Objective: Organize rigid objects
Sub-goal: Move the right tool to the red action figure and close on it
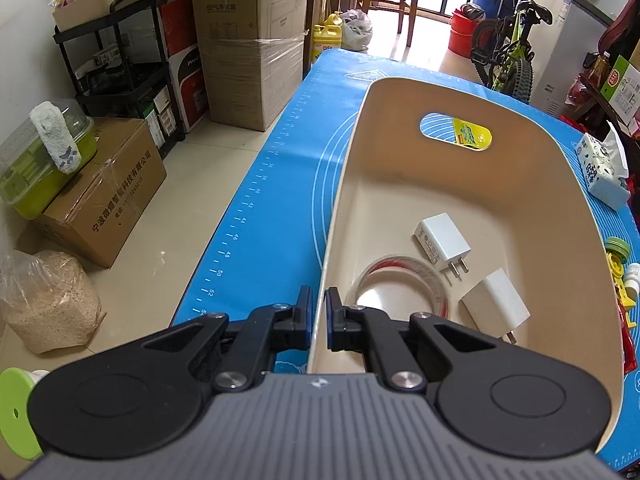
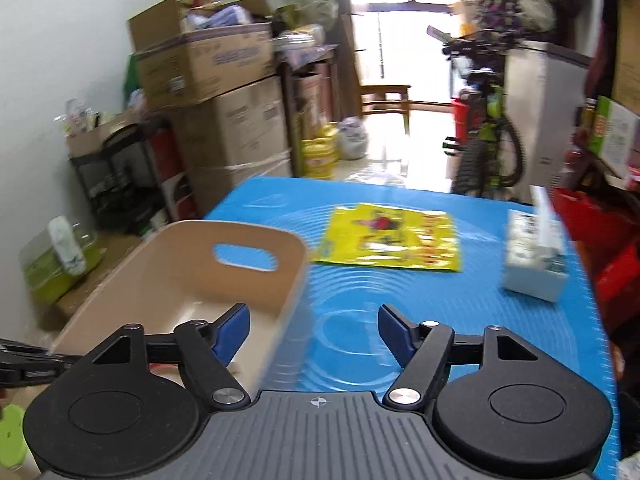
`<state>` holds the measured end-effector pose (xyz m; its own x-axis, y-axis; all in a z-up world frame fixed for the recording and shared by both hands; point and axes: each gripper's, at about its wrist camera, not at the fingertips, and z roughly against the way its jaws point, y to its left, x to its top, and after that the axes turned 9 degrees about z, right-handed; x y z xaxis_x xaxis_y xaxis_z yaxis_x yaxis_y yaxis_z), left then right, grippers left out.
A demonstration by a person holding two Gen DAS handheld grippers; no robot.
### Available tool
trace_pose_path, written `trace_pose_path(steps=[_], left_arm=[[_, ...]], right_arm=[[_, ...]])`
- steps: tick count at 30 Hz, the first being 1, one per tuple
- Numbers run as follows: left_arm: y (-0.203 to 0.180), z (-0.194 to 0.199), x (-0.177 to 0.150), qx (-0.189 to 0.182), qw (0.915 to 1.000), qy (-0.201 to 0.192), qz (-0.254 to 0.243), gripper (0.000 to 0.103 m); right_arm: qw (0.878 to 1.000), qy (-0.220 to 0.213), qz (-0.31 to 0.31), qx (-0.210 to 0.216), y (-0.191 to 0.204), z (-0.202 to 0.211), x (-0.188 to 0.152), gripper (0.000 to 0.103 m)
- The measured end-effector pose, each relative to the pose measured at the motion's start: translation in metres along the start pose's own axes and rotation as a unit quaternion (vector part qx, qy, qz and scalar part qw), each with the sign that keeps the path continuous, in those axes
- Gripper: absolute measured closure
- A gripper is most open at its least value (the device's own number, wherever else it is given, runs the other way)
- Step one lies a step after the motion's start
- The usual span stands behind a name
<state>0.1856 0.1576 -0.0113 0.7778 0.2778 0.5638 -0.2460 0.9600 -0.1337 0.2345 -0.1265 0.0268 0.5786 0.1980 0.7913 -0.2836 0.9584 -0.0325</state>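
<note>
Chargers, white, two: one (image 1: 442, 242) lies flat on the bin floor with its prongs toward the near wall, the other (image 1: 496, 304) just beside it, nearer the camera, prongs also showing. A clear ring with a red inner band (image 1: 400, 284) lies on the same floor, left of the chargers.

Bin (image 1: 540, 200), beige plastic, rounded corners, oval handle slot in its far wall; stands on the blue measuring mat (image 1: 256, 216) that covers the counter, toward its left edge.

Left claw (image 1: 319, 312): closed tight on the bin's near-left wall, one finger outside, one inside, the rim pinched between the pads.

Right claw (image 2: 314, 334): jaws wide apart and empty, held above the mat just right of the bin; the view is motion-blurred.

Other items on the mat: a flat yellow printed packet (image 2: 390, 240) beyond the bin, a tissue pack (image 2: 534, 260) near the right edge, and small yellow and green pieces (image 1: 618, 264) at the right of the bin, too cropped to identify.

Surroundings: stacked cardboard boxes (image 1: 248, 40), a black shelf rack (image 1: 116, 60), a green bicycle (image 1: 512, 52).
</note>
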Motion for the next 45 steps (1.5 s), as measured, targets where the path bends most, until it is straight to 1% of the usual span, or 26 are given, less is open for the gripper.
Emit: trace_pose_path(steps=[6, 10, 16, 20, 26, 29, 32, 33, 34, 36, 38, 42, 44, 45], left_arm=[[0.0, 0.0, 0.0, 0.0, 1.0, 0.0, 0.0, 0.095], [0.0, 0.0, 0.0, 0.0, 1.0, 0.0, 0.0, 0.095], [0.0, 0.0, 0.0, 0.0, 1.0, 0.0, 0.0, 0.095], [0.0, 0.0, 0.0, 0.0, 1.0, 0.0, 0.0, 0.095], [0.0, 0.0, 0.0, 0.0, 1.0, 0.0, 0.0, 0.095], [0.0, 0.0, 0.0, 0.0, 1.0, 0.0, 0.0, 0.095], [0.0, 0.0, 0.0, 0.0, 1.0, 0.0, 0.0, 0.095], [0.0, 0.0, 0.0, 0.0, 1.0, 0.0, 0.0, 0.095], [0.0, 0.0, -0.001, 0.0, 1.0, 0.0, 0.0, 0.095], [0.0, 0.0, -0.001, 0.0, 1.0, 0.0, 0.0, 0.095], [0.0, 0.0, 0.0, 0.0, 1.0, 0.0, 0.0, 0.095], [0.0, 0.0, -0.001, 0.0, 1.0, 0.0, 0.0, 0.095], [0.0, 0.0, -0.001, 0.0, 1.0, 0.0, 0.0, 0.095], [0.0, 0.0, -0.001, 0.0, 1.0, 0.0, 0.0, 0.095]], right_arm=[[0.998, 0.034, -0.015, -0.056, -0.04, 0.001, -0.032, 0.026], [0.995, 0.055, -0.022, -0.076, -0.055, 0.001, -0.059, 0.026], [0.993, 0.082, -0.02, -0.083, -0.058, -0.003, -0.089, 0.026], [0.992, 0.095, -0.021, -0.081, -0.06, -0.008, -0.101, 0.026], [0.99, 0.124, -0.033, -0.063, -0.061, -0.019, -0.112, 0.028], [0.989, 0.135, -0.048, -0.047, -0.061, -0.023, -0.117, 0.037], [0.989, 0.132, -0.046, -0.046, -0.058, -0.022, -0.118, 0.041], [0.989, 0.131, -0.044, -0.046, -0.057, -0.022, -0.118, 0.047], [0.989, 0.131, -0.042, -0.045, -0.056, -0.022, -0.118, 0.049], [0.99, 0.131, -0.038, -0.044, -0.057, -0.023, -0.116, 0.057], [0.99, 0.13, -0.039, -0.044, -0.059, -0.025, -0.112, 0.053], [0.991, 0.122, -0.035, -0.042, -0.061, -0.031, -0.101, 0.053], [0.99, 0.132, -0.03, -0.041, -0.061, -0.037, -0.097, 0.054], [0.99, 0.13, -0.028, -0.04, -0.06, -0.038, -0.096, 0.054]])
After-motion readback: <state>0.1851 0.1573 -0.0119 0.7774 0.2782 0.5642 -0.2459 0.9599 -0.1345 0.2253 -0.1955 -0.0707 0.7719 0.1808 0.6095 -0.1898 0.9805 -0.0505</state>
